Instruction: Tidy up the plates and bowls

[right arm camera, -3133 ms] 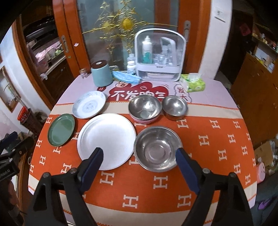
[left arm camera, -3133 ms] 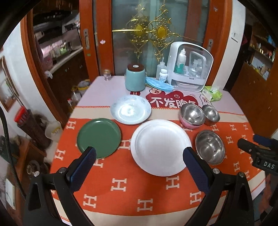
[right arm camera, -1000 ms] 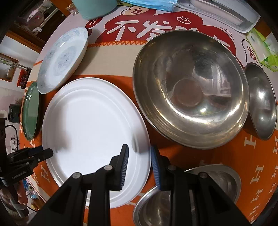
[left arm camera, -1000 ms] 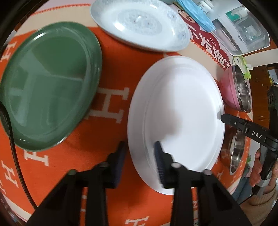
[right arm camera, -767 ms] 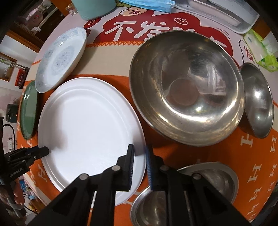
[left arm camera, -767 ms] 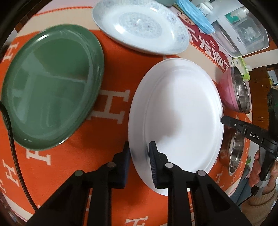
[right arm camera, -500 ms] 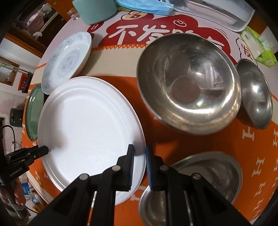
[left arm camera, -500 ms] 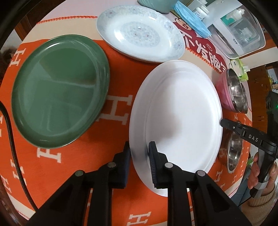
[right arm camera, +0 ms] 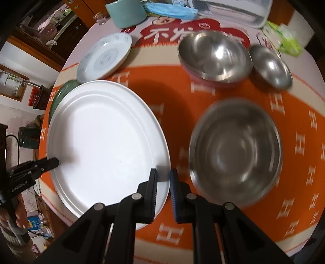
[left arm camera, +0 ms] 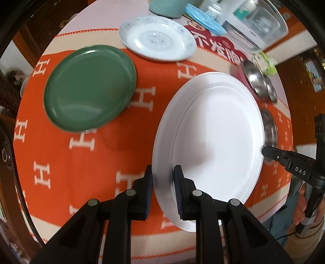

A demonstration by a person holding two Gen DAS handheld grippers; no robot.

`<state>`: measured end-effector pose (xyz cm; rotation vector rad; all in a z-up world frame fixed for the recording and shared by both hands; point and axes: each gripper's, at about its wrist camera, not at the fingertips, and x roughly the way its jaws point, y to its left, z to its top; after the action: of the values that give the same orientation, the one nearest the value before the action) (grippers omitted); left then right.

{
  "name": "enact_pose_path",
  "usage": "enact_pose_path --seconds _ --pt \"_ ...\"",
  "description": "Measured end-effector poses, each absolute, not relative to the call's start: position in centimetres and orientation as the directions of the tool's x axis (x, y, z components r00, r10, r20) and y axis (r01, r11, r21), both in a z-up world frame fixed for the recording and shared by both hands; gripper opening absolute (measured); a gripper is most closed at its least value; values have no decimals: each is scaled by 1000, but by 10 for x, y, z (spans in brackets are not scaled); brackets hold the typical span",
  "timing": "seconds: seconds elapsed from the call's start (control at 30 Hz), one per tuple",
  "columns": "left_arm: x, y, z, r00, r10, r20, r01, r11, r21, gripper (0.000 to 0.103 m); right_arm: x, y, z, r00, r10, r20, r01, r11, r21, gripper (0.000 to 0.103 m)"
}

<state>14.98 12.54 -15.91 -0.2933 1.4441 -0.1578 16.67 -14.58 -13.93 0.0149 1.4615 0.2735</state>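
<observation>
A large white plate (left arm camera: 215, 140) (right arm camera: 105, 142) is held off the orange tablecloth by both grippers. My left gripper (left arm camera: 162, 178) is shut on its left rim. My right gripper (right arm camera: 162, 178) is shut on its right rim. The left gripper shows in the right wrist view (right arm camera: 50, 162) and the right gripper in the left wrist view (left arm camera: 268, 152). A green plate (left arm camera: 89, 85) (right arm camera: 61, 95) and a patterned white plate (left arm camera: 156, 38) (right arm camera: 105, 56) lie to the left. A large steel bowl (right arm camera: 235, 150), a steel bowl in a pink one (right arm camera: 215, 54) and a small steel bowl (right arm camera: 270, 67) stand to the right.
At the back of the table stand a teal canister (right arm camera: 126, 12), a blue face mask (right arm camera: 168, 9), a clear plastic box (left arm camera: 256, 22) and a green tissue pack (right arm camera: 286, 38). The table's front edge (left arm camera: 142, 249) is close to me.
Both grippers closed on the white plate's rims and lifted it; it has risen and come toward the table's front edge, and now casts a shadow on the cloth.
</observation>
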Motion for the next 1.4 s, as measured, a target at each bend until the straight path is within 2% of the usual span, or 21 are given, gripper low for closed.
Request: enact_pose_path --seconds 0.23,0.53,1.4 --pt "93 126 -177 51 -276 -960 -28 960 -278 18 101 -155 -167 17 227 -974 -92 970 225 12" --pt "59 132 -213 -32 -277 -960 -62 960 -274 20 57 -158 -181 -20 235 -972 -44 971 235 12" --pt "79 111 -226 17 -223 -975 -58 973 -223 22 66 -151 -185 75 214 -974 -50 976 211 10"
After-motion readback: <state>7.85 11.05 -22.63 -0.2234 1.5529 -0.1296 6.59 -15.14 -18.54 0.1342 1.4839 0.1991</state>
